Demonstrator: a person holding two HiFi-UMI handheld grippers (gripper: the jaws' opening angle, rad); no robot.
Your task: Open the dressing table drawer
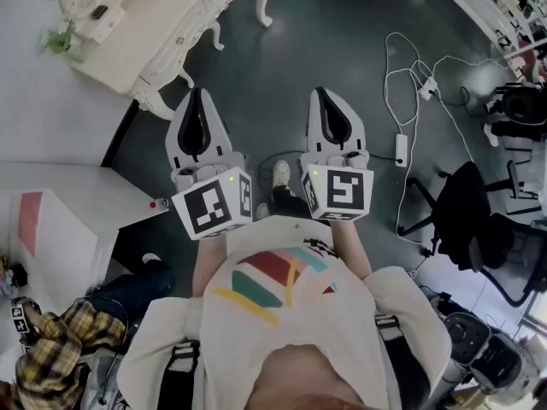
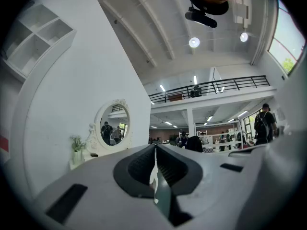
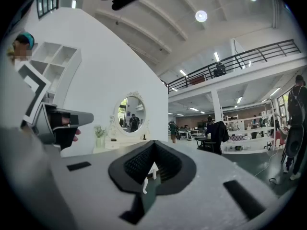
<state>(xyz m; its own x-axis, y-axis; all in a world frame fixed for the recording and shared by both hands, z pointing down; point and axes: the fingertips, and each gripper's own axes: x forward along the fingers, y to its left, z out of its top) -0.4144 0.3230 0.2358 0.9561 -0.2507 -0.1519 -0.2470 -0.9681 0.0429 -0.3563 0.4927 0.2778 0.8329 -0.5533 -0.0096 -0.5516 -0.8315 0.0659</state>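
The white carved dressing table [image 1: 162,24] stands at the far left in the head view, some way ahead across dark floor. Its drawer front [image 1: 184,37], with small knobs, sits flush. Both gripper views show it ahead by the white wall, with its oval mirror [image 2: 112,124] [image 3: 132,113] and a small plant [image 2: 76,145]. My left gripper [image 1: 198,92] [image 2: 155,150] and right gripper [image 1: 325,94] [image 3: 153,145] are side by side, pointing forward. Both have their jaws together with nothing in them, well short of the table.
A white cabinet [image 1: 51,220] stands at the left. A person in plaid trousers [image 1: 51,348] sits at the lower left. White cables and a power strip [image 1: 400,148] lie on the floor to the right, near a black office chair [image 1: 470,212].
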